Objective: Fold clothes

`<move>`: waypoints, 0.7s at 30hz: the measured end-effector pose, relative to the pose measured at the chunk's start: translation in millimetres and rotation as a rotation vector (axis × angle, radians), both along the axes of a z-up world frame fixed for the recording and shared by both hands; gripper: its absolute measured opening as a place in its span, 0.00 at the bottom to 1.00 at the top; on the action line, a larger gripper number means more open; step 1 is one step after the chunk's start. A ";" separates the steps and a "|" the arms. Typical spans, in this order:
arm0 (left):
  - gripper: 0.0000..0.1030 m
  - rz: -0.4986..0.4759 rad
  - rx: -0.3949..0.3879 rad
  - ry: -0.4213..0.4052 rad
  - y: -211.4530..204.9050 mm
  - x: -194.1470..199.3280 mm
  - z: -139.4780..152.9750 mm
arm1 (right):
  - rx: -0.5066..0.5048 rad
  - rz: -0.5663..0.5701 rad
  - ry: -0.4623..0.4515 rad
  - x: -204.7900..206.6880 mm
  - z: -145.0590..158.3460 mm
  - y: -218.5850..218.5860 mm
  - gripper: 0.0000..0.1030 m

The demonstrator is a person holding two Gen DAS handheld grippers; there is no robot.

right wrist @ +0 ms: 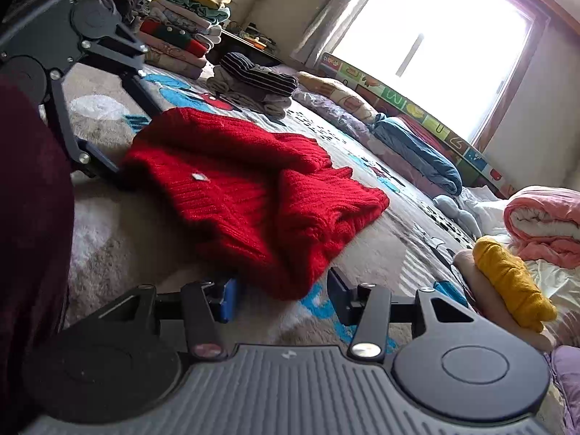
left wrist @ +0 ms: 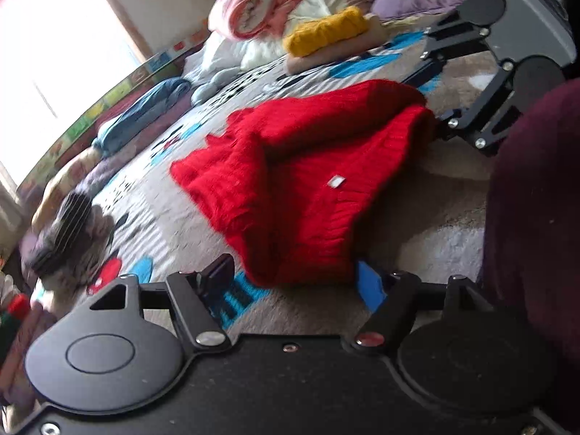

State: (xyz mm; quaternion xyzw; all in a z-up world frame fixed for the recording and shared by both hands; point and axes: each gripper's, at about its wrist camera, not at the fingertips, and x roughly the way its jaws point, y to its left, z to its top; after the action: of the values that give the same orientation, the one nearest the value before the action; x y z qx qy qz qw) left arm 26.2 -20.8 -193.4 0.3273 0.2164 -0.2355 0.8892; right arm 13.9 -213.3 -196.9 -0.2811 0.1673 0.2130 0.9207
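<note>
A red knitted sweater [left wrist: 297,166] [right wrist: 235,188], folded over on itself with a small white label [left wrist: 335,181] showing, lies on a patterned bed cover [left wrist: 174,214]. My left gripper [left wrist: 293,270] stands open at one end of it. The knit's edge lies between the wide jaws, next to the blue pad [left wrist: 369,284] and apart from the other finger. My right gripper [right wrist: 282,284] is at the opposite end, open, with the sweater's fold lying loosely between its fingers. Each gripper also shows in the other's view, the right gripper [left wrist: 427,99] and the left gripper [right wrist: 136,141].
A yellow folded garment [right wrist: 507,275] on a beige one and a pink rolled blanket [right wrist: 543,217] lie near my right gripper. A tall stack of folded clothes [right wrist: 181,32] and a striped pile [right wrist: 253,72] sit beyond my left. A maroon sleeve [left wrist: 536,217] fills one side.
</note>
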 end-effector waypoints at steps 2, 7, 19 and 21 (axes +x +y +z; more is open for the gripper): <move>0.71 -0.013 0.036 -0.022 -6.2 -0.8 -4.8 | 0.005 -0.001 -0.001 1.8 0.6 -0.3 0.49; 0.71 -0.050 0.054 -0.003 -8.2 -2.8 2.8 | 0.061 -0.021 0.001 6.8 5.9 -5.6 0.48; 0.68 0.012 0.085 -0.004 -5.2 -1.3 -3.6 | 0.032 -0.051 0.027 7.2 0.5 -16.5 0.48; 0.67 -0.005 0.093 -0.025 -8.2 2.2 -5.7 | 0.021 -0.044 0.024 6.8 -0.9 -14.1 0.48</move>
State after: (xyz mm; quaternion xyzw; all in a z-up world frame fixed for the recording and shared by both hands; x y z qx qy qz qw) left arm 28.4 -29.0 -199.0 0.3718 0.2151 -0.2233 0.8750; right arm 20.7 -227.4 -197.8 -0.2648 0.1821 0.1976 0.9261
